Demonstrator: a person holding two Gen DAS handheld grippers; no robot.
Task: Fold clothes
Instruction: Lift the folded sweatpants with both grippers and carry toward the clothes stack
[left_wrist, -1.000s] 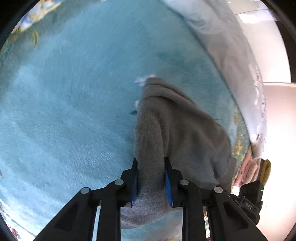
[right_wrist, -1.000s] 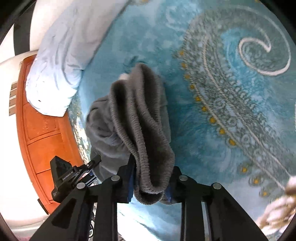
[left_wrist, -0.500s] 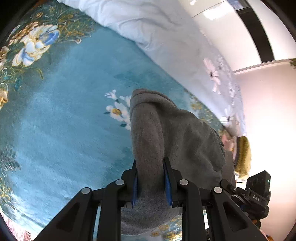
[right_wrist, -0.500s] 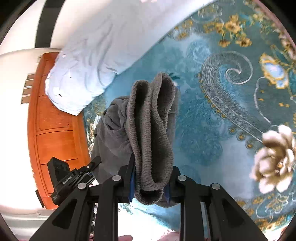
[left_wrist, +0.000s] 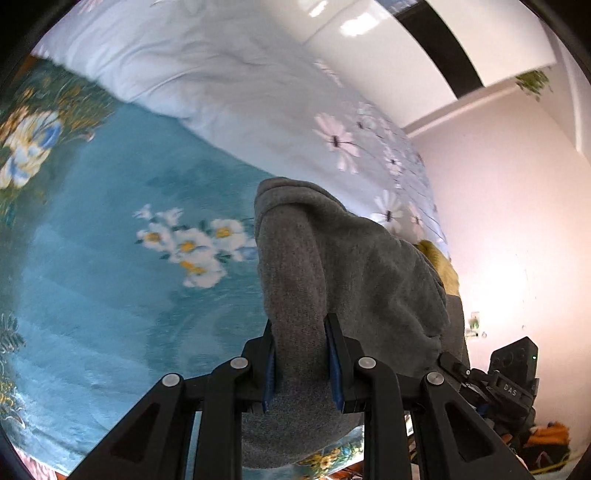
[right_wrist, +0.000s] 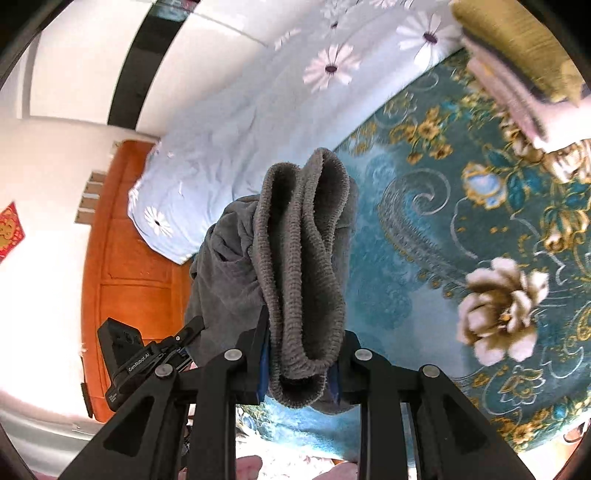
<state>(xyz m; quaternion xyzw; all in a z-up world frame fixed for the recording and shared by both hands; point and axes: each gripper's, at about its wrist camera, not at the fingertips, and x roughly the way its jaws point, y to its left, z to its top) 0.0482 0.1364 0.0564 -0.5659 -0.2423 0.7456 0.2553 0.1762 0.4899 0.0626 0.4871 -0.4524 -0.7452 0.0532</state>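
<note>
Both grippers clamp one grey garment (left_wrist: 354, 280) above the teal floral blanket (left_wrist: 96, 280): left gripper (left_wrist: 300, 360) pinching plain cloth, right gripper (right_wrist: 299, 363) the ribbed hem (right_wrist: 299, 258). Lowering both ends level should keep the fold square.

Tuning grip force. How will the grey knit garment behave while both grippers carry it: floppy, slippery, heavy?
Likely floppy: the grey knit garment sags in loose folds between the left gripper and right gripper. Probably not slippery: its ribbed hem looks coarse and bunches thick between the pads. Seemingly moderate in weight, being thick fabric.
</note>
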